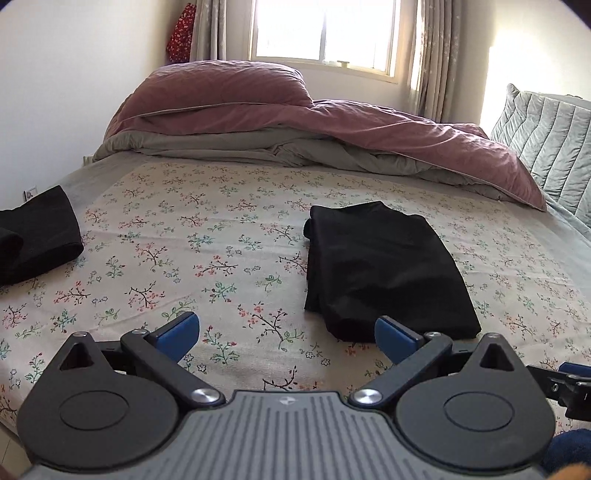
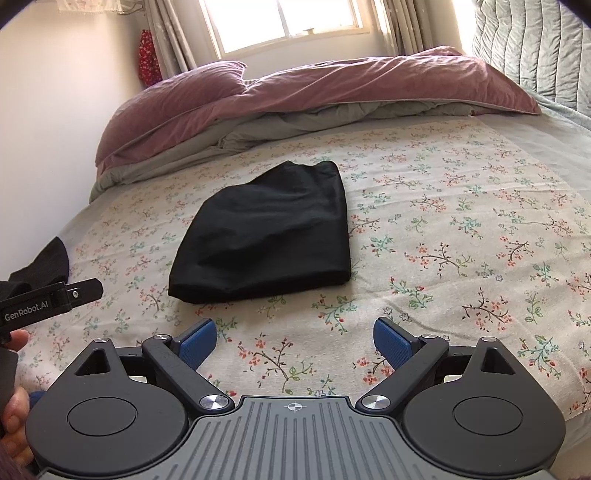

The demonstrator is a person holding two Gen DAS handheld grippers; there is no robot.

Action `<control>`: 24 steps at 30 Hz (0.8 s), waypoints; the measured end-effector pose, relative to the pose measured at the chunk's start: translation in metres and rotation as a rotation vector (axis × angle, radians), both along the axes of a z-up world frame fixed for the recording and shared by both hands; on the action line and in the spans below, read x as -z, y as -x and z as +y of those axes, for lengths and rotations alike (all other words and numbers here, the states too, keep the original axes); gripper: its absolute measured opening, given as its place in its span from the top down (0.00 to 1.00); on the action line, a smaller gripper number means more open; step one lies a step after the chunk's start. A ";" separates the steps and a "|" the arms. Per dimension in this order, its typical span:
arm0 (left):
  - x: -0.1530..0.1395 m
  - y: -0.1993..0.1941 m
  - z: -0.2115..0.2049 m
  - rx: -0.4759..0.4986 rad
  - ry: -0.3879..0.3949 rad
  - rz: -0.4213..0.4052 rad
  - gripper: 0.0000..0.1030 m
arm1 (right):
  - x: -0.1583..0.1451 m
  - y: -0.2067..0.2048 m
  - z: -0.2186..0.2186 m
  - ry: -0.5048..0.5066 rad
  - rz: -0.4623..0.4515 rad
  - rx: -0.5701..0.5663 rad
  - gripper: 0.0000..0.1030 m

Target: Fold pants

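Black pants lie folded into a compact rectangle on the floral bed sheet. They also show in the right wrist view at centre left. My left gripper is open and empty, held above the sheet just short of the pants' near edge. My right gripper is open and empty, a little in front of and to the right of the pants. Part of the left gripper shows at the left edge of the right wrist view.
Another folded black garment lies at the bed's left edge. A pink and grey duvet is bunched along the far side under the window. A grey quilted cushion stands at the right.
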State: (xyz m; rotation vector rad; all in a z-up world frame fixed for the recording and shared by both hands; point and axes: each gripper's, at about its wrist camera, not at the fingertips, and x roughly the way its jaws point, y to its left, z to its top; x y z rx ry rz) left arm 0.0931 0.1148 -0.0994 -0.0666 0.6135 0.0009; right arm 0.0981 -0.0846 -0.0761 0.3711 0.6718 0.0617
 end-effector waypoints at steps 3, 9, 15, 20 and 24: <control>0.001 0.000 0.000 -0.003 -0.002 -0.006 0.00 | 0.000 0.000 0.000 0.006 -0.001 0.000 0.09; 0.001 0.002 -0.002 0.010 -0.016 -0.024 0.00 | 0.000 0.000 0.001 0.009 -0.002 0.000 0.09; 0.001 0.004 -0.004 0.023 -0.032 -0.035 0.00 | 0.000 0.000 0.001 0.007 -0.001 -0.001 0.09; 0.001 0.005 -0.005 0.030 -0.035 -0.045 0.00 | 0.000 0.000 0.001 0.007 0.000 -0.001 0.09; 0.001 0.004 -0.008 0.033 -0.052 -0.042 0.00 | 0.000 0.000 0.001 0.008 0.001 -0.001 0.09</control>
